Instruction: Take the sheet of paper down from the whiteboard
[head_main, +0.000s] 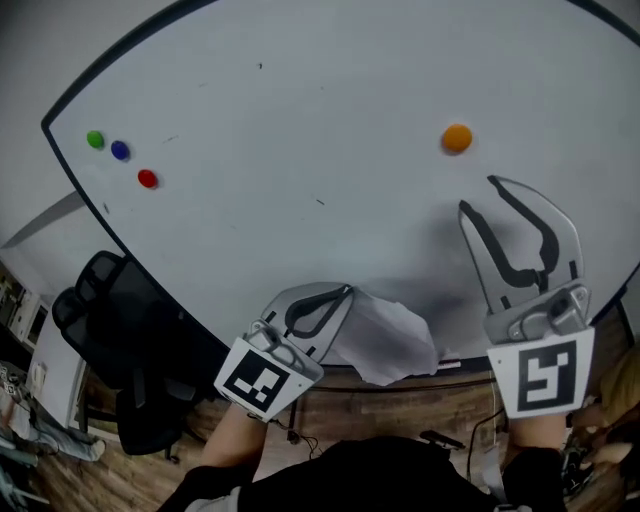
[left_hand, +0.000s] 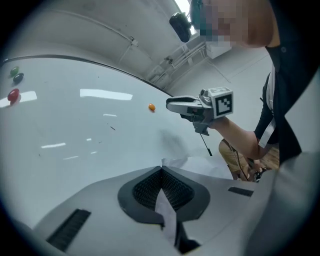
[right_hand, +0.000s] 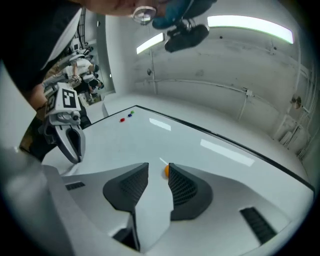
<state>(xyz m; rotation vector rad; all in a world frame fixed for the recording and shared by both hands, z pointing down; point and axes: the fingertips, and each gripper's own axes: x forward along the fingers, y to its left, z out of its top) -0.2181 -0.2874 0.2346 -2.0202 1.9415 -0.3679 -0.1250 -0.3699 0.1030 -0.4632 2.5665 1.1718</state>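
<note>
The white sheet of paper (head_main: 388, 340) hangs crumpled in front of the whiteboard's (head_main: 300, 130) bottom edge, off the board. My left gripper (head_main: 345, 292) is shut on the sheet's left side. In the left gripper view a strip of the paper (left_hand: 166, 212) runs between the closed jaws of the left gripper (left_hand: 161, 169), and more of it shows beyond them. My right gripper (head_main: 478, 193) stands open and empty in front of the board, just below the orange magnet (head_main: 457, 138). In the right gripper view that magnet (right_hand: 166, 170) shows between the tips of the right gripper (right_hand: 158, 166).
Green (head_main: 95, 140), blue (head_main: 120, 150) and red (head_main: 147, 178) magnets sit near the board's left end. A black office chair (head_main: 110, 320) stands below left of the board. Wooden floor (head_main: 420, 405) and cables lie under the board's lower edge.
</note>
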